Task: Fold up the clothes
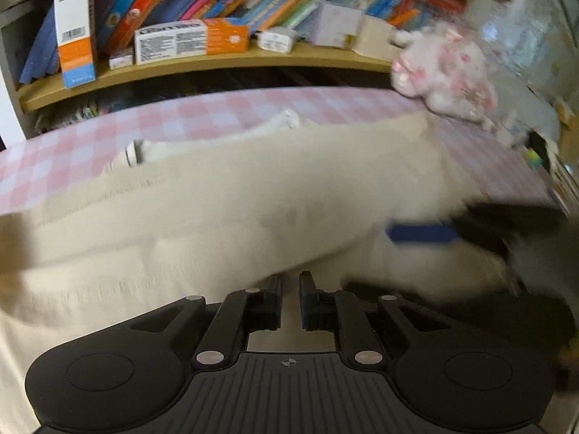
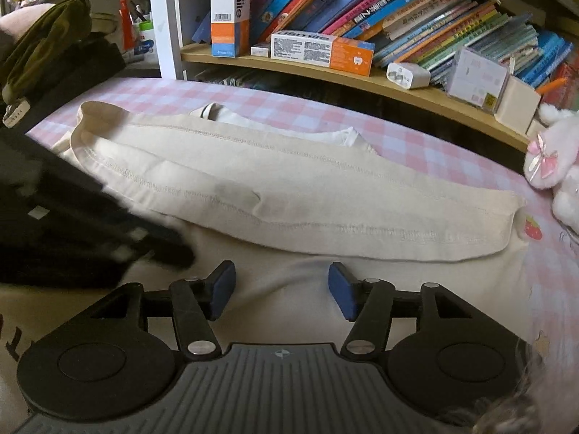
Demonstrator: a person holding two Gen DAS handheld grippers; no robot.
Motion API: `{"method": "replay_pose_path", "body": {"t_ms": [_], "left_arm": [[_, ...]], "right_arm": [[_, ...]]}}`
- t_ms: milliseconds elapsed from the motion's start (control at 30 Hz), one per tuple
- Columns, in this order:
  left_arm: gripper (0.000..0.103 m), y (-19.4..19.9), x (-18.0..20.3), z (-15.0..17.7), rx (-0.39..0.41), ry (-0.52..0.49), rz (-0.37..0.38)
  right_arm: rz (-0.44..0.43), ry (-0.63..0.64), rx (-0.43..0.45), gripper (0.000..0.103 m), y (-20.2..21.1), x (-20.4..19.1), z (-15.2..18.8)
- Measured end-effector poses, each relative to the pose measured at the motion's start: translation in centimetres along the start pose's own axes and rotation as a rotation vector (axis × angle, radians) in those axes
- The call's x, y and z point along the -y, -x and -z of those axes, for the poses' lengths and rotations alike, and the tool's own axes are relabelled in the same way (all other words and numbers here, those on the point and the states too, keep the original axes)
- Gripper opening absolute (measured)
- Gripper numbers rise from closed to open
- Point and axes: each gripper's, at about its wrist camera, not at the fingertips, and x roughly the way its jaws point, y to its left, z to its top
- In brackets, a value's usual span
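Garment: cream garment (image 2: pixel 275 188) lay on pink-checked cloth (image 2: pixel 275 101), far part folded over in a long band w/ stitched hems showing; we saw it spread under both tools.
Left gripper (image 1: pixel 290 298): jaws nearly together over the fabric; we couldn't tell if any cloth was pinched, view blurred.
Right gripper (image 2: pixel 281 294): released, blue pads (image 2: pixel 342 296) wide apart, nothing between them, just above the near fabric.
Surroundings: wooden shelf (image 2: pixel 325 72) w/ books and a toothpaste box (image 2: pixel 322 50) behind; pink plush toy (image 2: pixel 557 173) at right edge.
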Motion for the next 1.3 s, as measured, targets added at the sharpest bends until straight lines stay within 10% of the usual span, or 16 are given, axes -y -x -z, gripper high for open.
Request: {"method": "replay_pose_path", "body": {"t_ms": [267, 567, 767, 967, 1067, 1100, 1300], "left_arm": [[0.013, 1.2, -6.0, -8.4, 0.215, 0.105, -0.256], [0.015, 8.8, -13.3, -1.3, 0.22, 0.121, -0.347], [0.048, 8.5, -15.4, 2.5, 0.131, 0.111, -0.377], [0.05, 5.6, -16.6, 1.4, 0.114, 0.112, -0.405], [0.04, 4.6, -17.3, 1.2, 0.087, 0.143, -0.371], [0.01, 4.5, -17.5, 1.3, 0.084, 0.159, -0.358], [0.003, 7.7, -19.2, 1.5, 0.245, 0.327, -0.297]], "right_arm": [[-0.01, -0.002, -0.002, 0.056, 0.2, 0.1, 0.3], [-0.032, 0.005, 0.007, 0.058, 0.3, 0.4, 0.4], [-0.028, 0.006, 0.008, 0.059, 0.3, 0.3, 0.5], [-0.004, -0.038, 0.005, 0.059, 1.2, 0.8, 0.3], [0.04, -0.091, 0.013, 0.059, 2.3, 1.7, 0.6], [0.055, -0.108, 0.014, 0.059, 2.7, 2.1, 0.7], [0.107, -0.155, -0.042, 0.058, 3.0, 3.2, 2.1]]}}
